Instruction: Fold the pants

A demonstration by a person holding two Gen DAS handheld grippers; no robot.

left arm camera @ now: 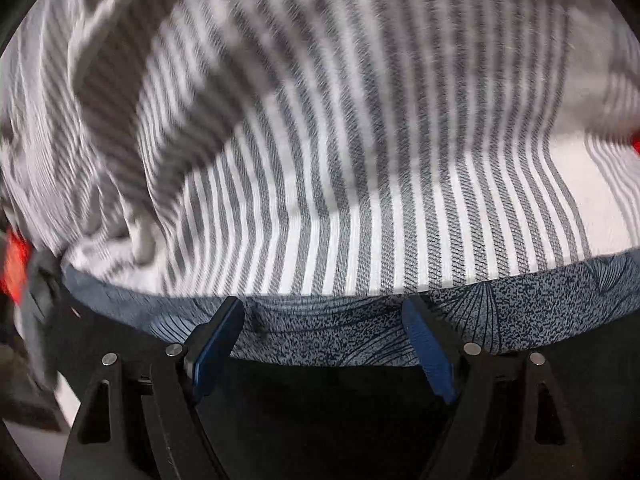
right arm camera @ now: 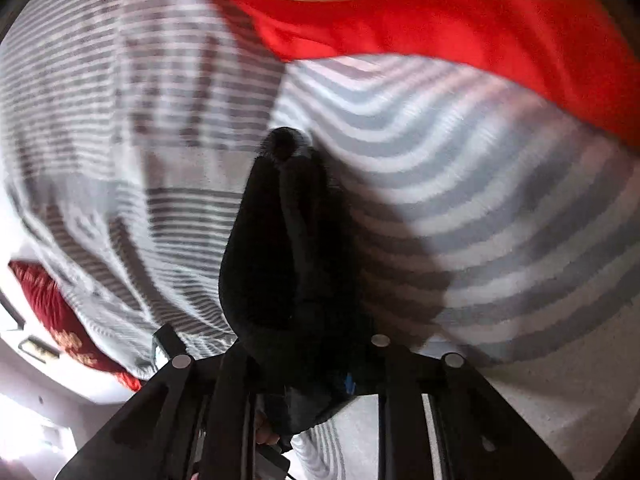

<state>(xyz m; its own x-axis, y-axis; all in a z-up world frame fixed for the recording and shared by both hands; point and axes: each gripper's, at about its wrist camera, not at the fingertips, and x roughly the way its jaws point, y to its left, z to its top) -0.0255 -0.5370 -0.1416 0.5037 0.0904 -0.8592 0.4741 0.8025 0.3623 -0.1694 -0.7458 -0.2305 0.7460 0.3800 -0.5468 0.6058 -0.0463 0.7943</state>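
Red fabric [right arm camera: 440, 20] lies beyond the black pants [right arm camera: 280, 248] on the striped sheet [right arm camera: 120, 100].

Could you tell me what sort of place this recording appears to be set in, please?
Probably a bedroom: the work surface is a bed covered by a grey-and-white striped sheet, with a red quilt lying on it and a red embroidered cushion at its edge.

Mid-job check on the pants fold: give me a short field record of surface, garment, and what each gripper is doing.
surface: grey-and-white striped bedding
garment: black pants, bunched, hanging from the right gripper
right gripper: shut on black pants
left gripper: open, nothing between the blue pads
under left gripper: blue patterned fabric at the bedding's near edge
other: red fabric beyond the pants
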